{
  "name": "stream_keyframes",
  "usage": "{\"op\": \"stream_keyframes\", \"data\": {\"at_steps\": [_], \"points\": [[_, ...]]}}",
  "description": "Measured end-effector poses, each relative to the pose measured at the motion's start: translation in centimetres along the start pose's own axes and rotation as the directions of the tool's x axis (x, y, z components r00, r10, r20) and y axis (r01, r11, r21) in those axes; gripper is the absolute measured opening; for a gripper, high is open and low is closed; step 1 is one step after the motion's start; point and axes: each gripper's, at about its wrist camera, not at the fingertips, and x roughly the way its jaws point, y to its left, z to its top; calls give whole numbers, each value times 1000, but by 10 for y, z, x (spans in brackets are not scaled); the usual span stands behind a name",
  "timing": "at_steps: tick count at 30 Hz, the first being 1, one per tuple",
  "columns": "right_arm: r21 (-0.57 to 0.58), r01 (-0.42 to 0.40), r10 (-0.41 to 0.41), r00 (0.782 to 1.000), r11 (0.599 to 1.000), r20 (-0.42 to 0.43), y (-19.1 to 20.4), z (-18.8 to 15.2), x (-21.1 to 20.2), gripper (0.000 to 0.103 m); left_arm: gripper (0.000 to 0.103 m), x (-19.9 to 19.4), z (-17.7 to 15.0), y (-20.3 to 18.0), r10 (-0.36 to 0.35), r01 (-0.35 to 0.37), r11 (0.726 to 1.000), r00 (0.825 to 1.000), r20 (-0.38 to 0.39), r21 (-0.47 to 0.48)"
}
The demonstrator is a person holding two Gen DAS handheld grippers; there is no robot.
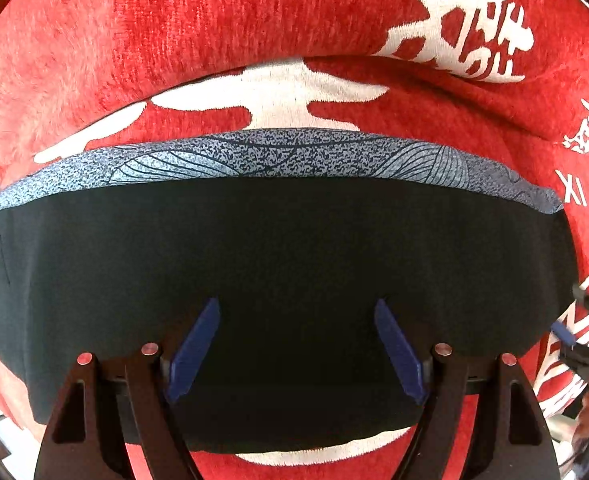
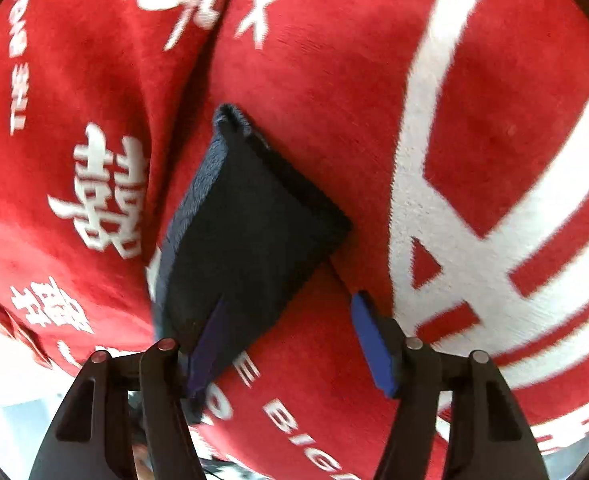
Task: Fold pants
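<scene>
Left wrist view: black folded pants (image 1: 278,280) with grey patterned band, flat on red printed plush blanket (image 1: 174,40); left tool (image 1: 296,340) released above, right tool (image 2: 290,332) likewise released.

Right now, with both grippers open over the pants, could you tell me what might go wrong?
The red blanket bulges and creases beneath the pants, so the folded stack may slump or slide. The open left gripper hovers over flat dark cloth, so closing could pinch several layers. The right gripper straddles only the pants' edge and might snag the plush blanket instead.
</scene>
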Motion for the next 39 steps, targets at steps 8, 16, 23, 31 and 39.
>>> {"op": "stream_keyframes", "data": {"at_steps": [8, 16, 23, 31, 39], "points": [[-56, -6, 6, 1000, 998, 3, 41, 26, -3, 10, 84, -10, -6, -12, -29, 29, 999, 1000, 2, 22], [-106, 204, -207, 978, 973, -22, 33, 28, 4, 34, 86, -20, -14, -7, -31, 30, 999, 999, 26, 30], [-265, 276, -271, 961, 924, 55, 71, -35, -24, 35, 86, -52, 3, 105, 63, -57, 997, 990, 124, -52], [-397, -25, -70, 972, 917, -224, 155, -180, 80, 35, 86, -59, -24, 270, 160, -146, 980, 982, 100, -134], [-264, -146, 17, 900, 953, -435, 177, -301, 230, 35, 100, -23, -61, 361, 109, -97, 983, 991, 74, -153]]}}
